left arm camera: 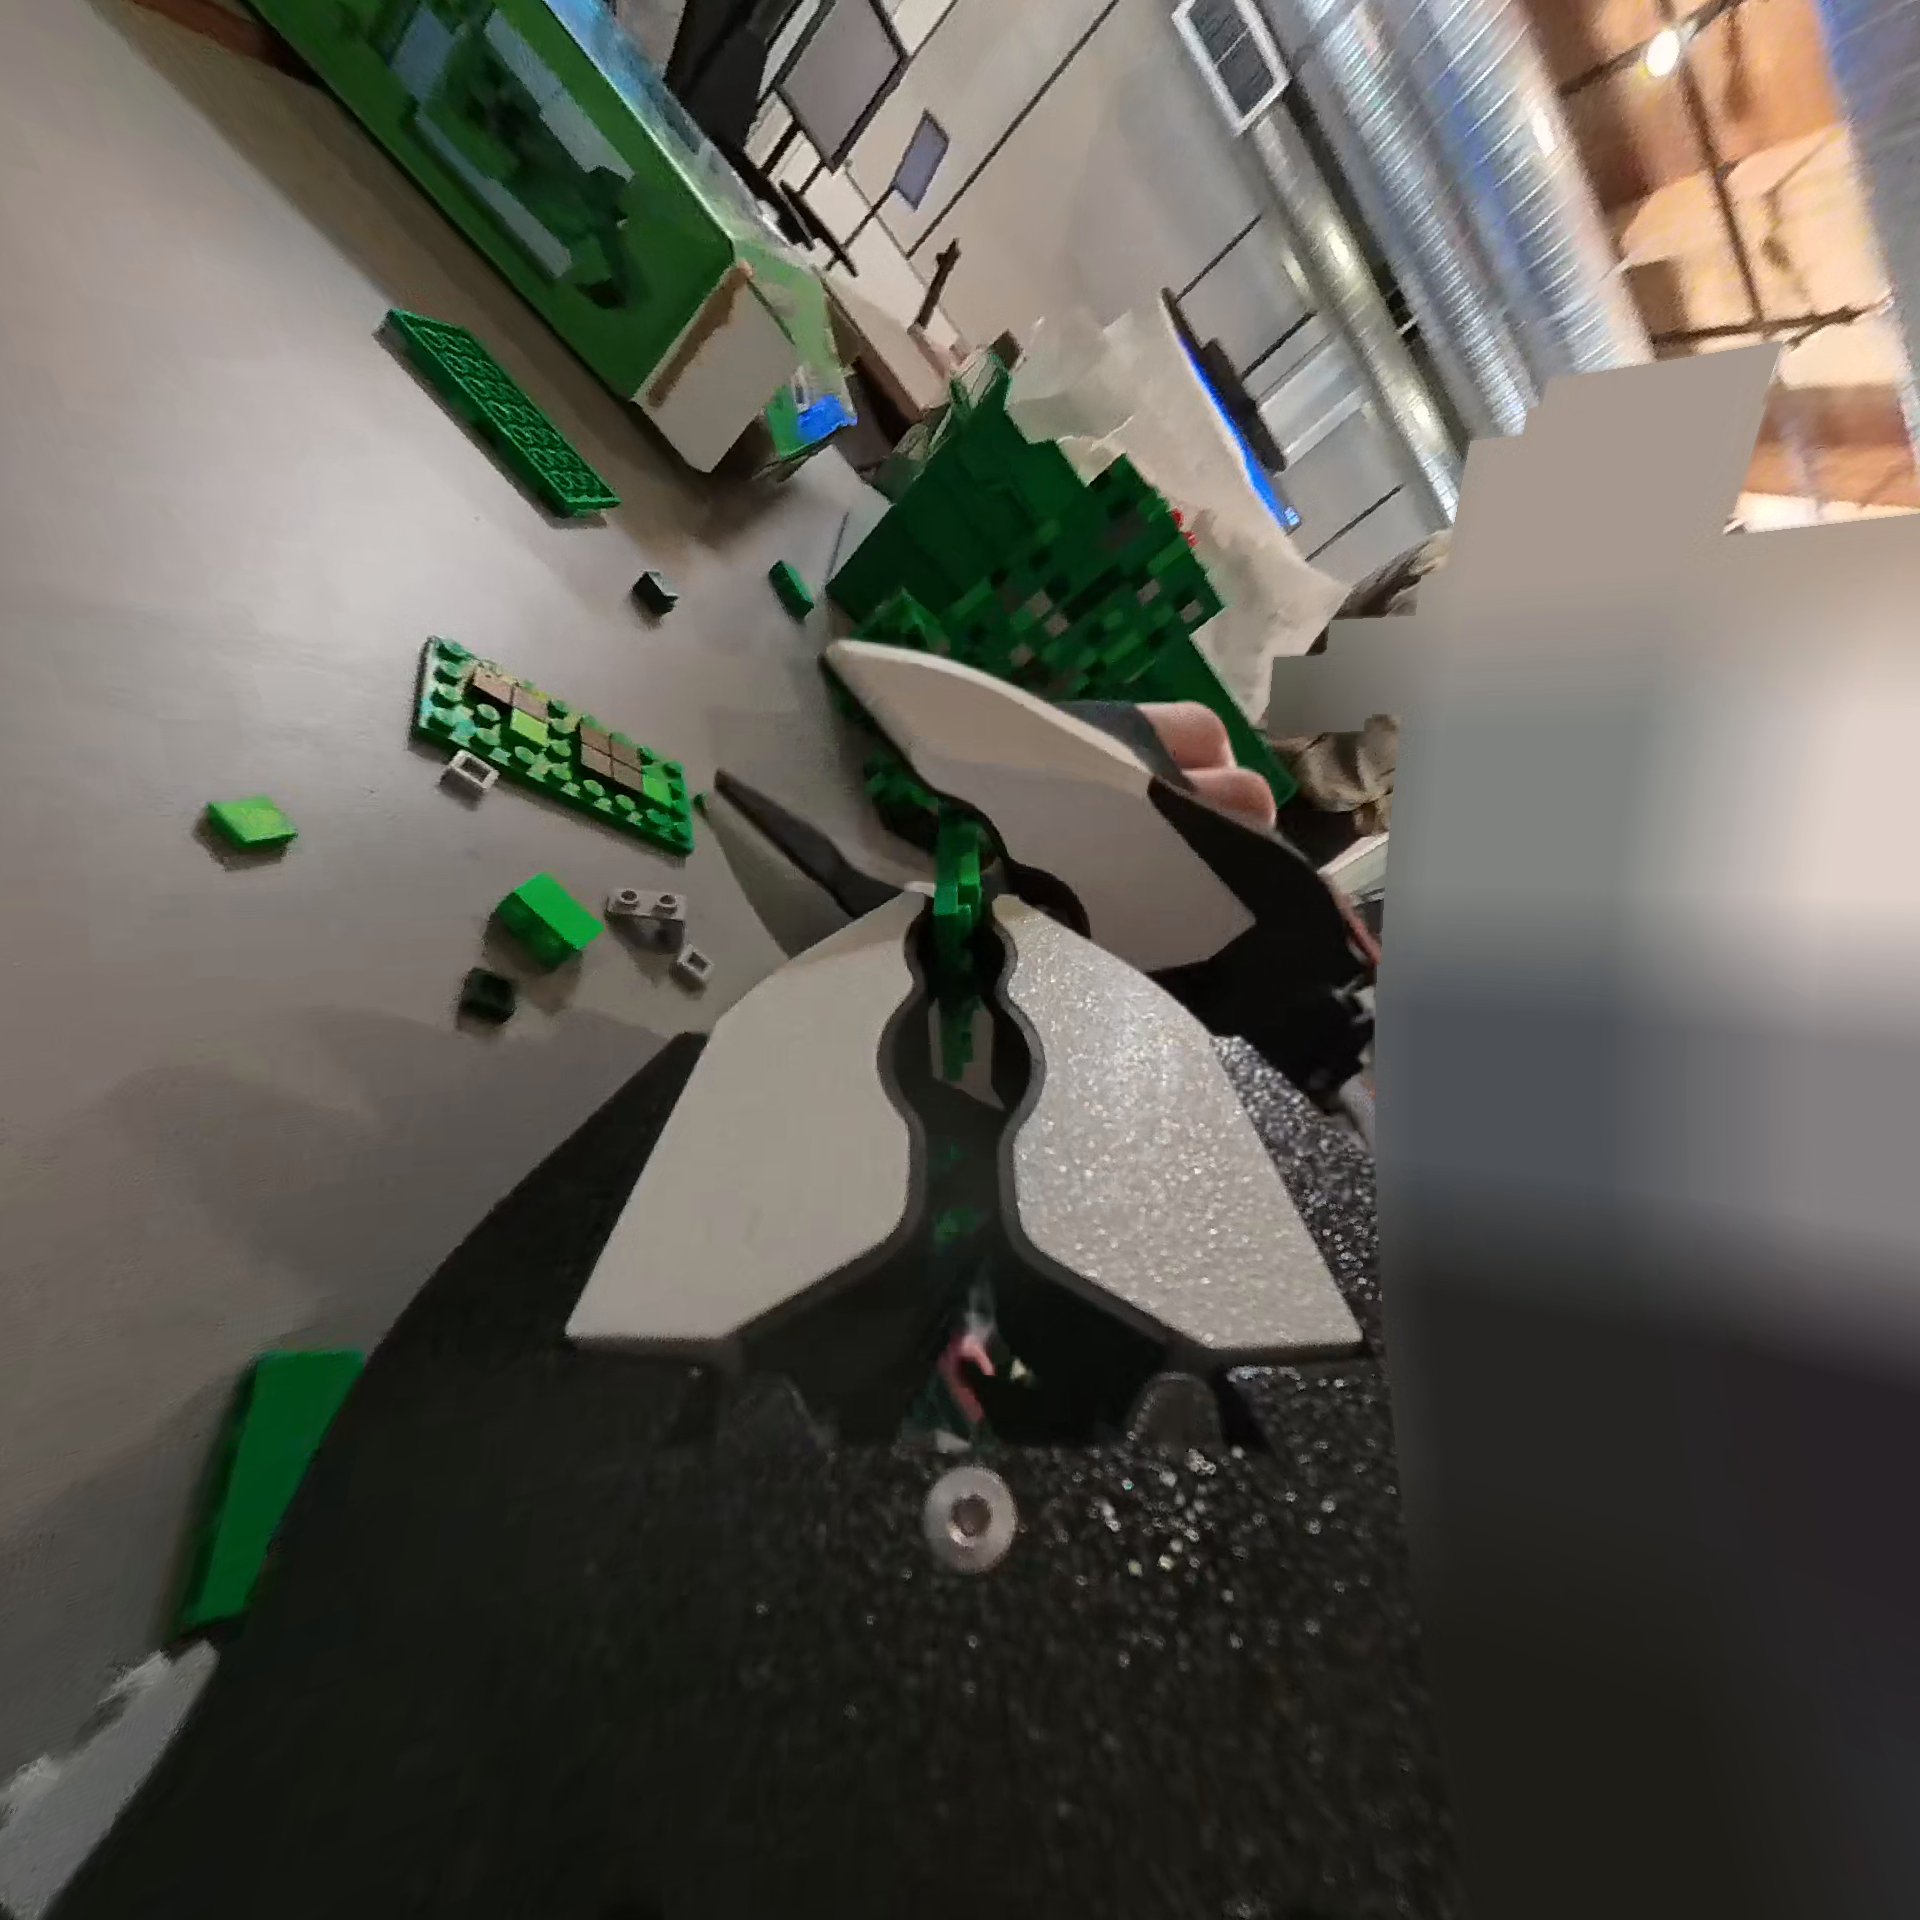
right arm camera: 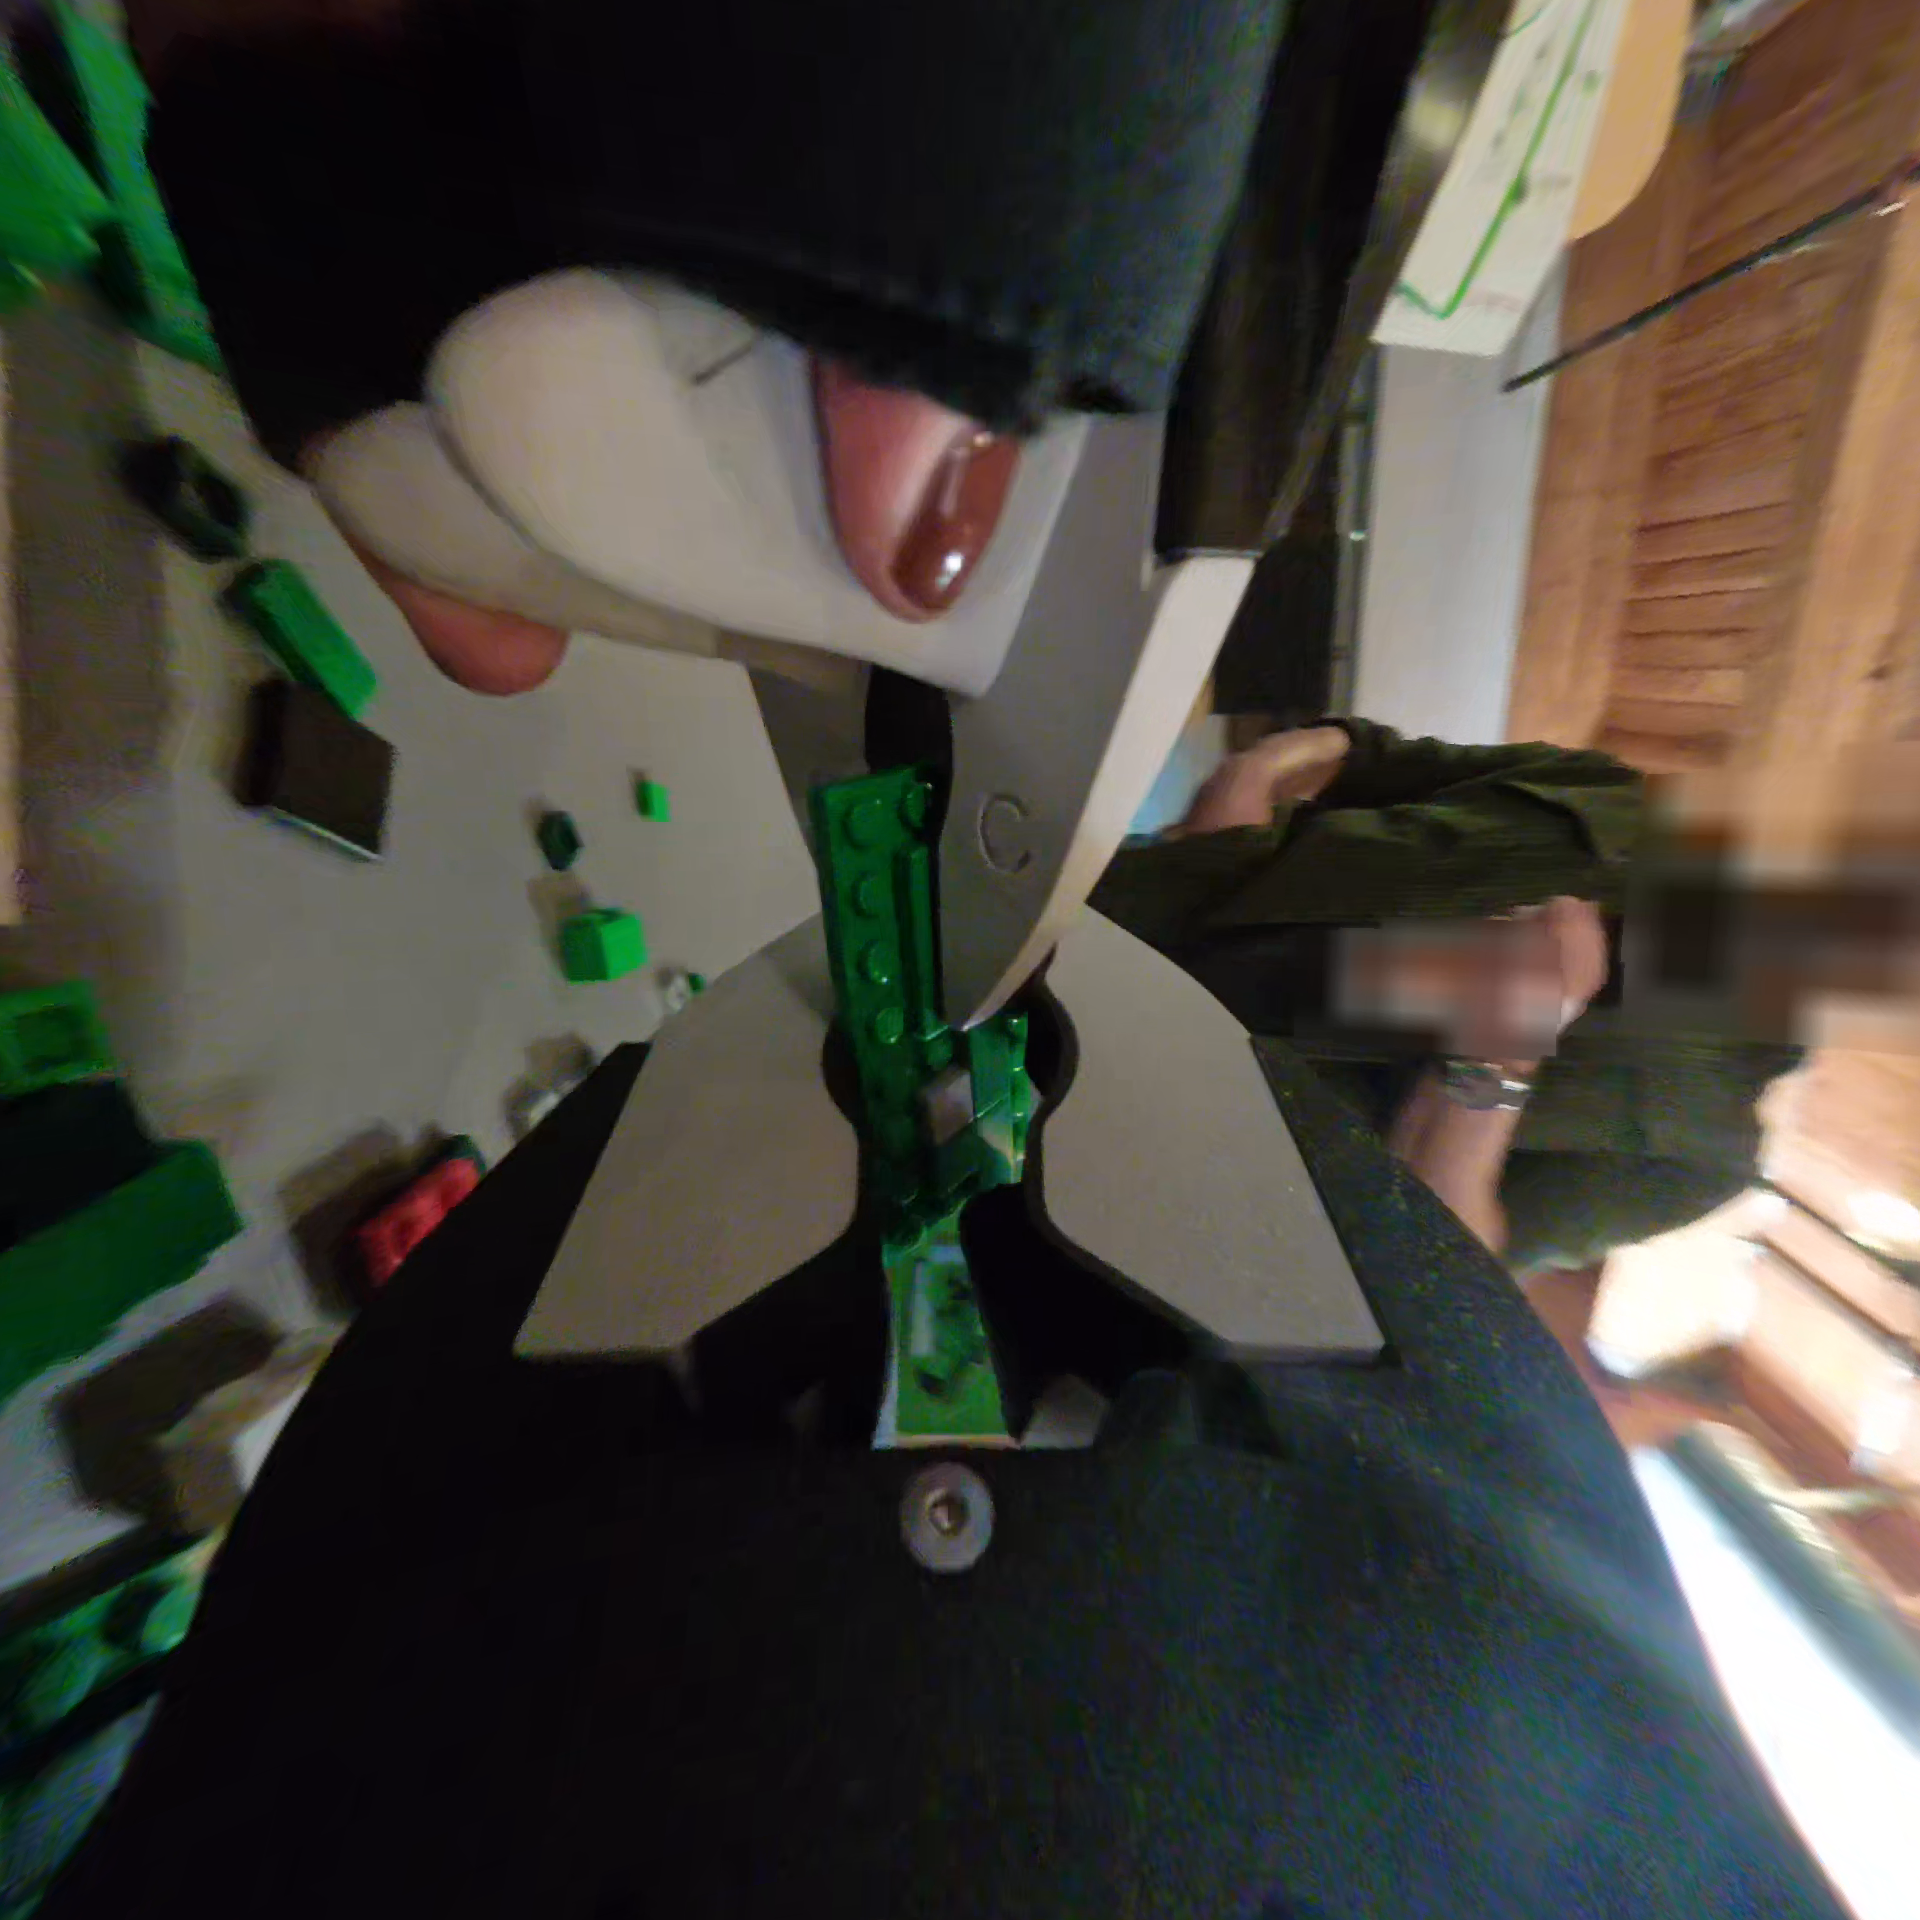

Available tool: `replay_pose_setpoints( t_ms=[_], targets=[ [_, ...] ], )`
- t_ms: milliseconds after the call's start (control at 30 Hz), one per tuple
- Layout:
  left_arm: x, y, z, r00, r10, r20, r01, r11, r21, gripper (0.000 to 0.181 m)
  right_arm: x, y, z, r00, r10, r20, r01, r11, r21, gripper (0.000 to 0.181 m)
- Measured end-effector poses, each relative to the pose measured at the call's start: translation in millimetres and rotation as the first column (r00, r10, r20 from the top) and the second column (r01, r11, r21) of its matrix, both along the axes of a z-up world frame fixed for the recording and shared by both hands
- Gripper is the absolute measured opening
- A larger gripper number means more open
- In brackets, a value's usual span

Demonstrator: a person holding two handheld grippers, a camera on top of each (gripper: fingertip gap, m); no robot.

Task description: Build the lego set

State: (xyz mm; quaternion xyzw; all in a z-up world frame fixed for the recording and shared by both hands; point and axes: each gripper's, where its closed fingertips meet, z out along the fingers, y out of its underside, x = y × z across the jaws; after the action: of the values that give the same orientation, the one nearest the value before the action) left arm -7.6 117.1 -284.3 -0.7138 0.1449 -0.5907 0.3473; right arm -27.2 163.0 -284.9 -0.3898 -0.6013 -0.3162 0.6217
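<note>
A long dark green Lego plate [right arm camera: 871,914] with small green and grey pieces stuck on its lower end is held in the air by both grippers. My right gripper [right arm camera: 935,1023] is shut on that lower end. My left gripper [left arm camera: 956,940] is shut on the other end of the same plate [left arm camera: 954,894]. The left gripper shows in the right wrist view [right arm camera: 909,831], coming in from above with a hand around it. The right gripper shows in the left wrist view [left arm camera: 925,842] just beyond my fingertips. The grey tabletop [left arm camera: 208,520] lies below.
On the table are a green plate with brown and green tiles [left arm camera: 551,743], an upturned green plate [left arm camera: 499,410], a green set box [left arm camera: 540,187], a large green build [left arm camera: 1039,561] and several loose small bricks [left arm camera: 545,920]. A red brick [right arm camera: 416,1210] lies near my right gripper. A person's sleeve [right arm camera: 1403,831] is behind. The grippers' ends are close to 5 cm from one another.
</note>
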Motion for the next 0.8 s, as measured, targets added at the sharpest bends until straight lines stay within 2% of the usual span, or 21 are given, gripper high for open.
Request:
replay_pose_setpoints(
  t_ms=[133, 233, 433, 500, 633, 733, 800],
  targets=[
    [-3.6, 4.2, -7.3, 0.993, 0.035, -0.111, -0.029, 0.998, 0.053, 0.005, 5.3, -3.7, -18.4, 0.996, 0.041, -0.077, -0.059, 0.964, -0.258, 0.039],
    [-11.0, 8.1, -12.0, 0.985, 0.055, -0.164, -0.045, 0.997, 0.065, 0.005, 15.8, -0.5, -28.6, 0.996, 0.013, -0.086, -0.043, 0.930, -0.364, 0.049],
    [-1.4, 1.5, -23.2, 0.961, 0.016, -0.276, 0.007, 0.997, 0.082, 0.005, -6.8, -14.8, -32.1, 0.994, 0.090, -0.059, -0.106, 0.927, -0.361, 0.055],
    [2.2, -1.4, -24.4, 0.957, 0.001, -0.290, 0.024, 0.996, 0.084, 0.006, -10.7, -14.7, -37.9, 0.996, 0.086, -0.021, -0.088, 0.929, -0.360, 0.054],
    [3.3, -3.9, -23.3, 0.956, -0.018, -0.294, 0.047, 0.995, 0.092, 0.006, -5.6, -10.0, -40.0, 0.997, 0.056, -0.046, -0.070, 0.911, -0.406, 0.053],
    [4.0, -5.2, -23.6, 0.953, -0.027, -0.300, 0.060, 0.993, 0.102, 0.006, -2.9, -8.9, -39.6, 0.997, 0.056, -0.048, -0.071, 0.910, -0.409, 0.040],
    [3.5, -4.2, -22.0, 0.957, -0.019, -0.289, 0.049, 0.994, 0.098, 0.006, -2.7, -7.2, -37.1, 0.998, 0.047, -0.040, -0.059, 0.920, -0.387, 0.040]
  ],
)
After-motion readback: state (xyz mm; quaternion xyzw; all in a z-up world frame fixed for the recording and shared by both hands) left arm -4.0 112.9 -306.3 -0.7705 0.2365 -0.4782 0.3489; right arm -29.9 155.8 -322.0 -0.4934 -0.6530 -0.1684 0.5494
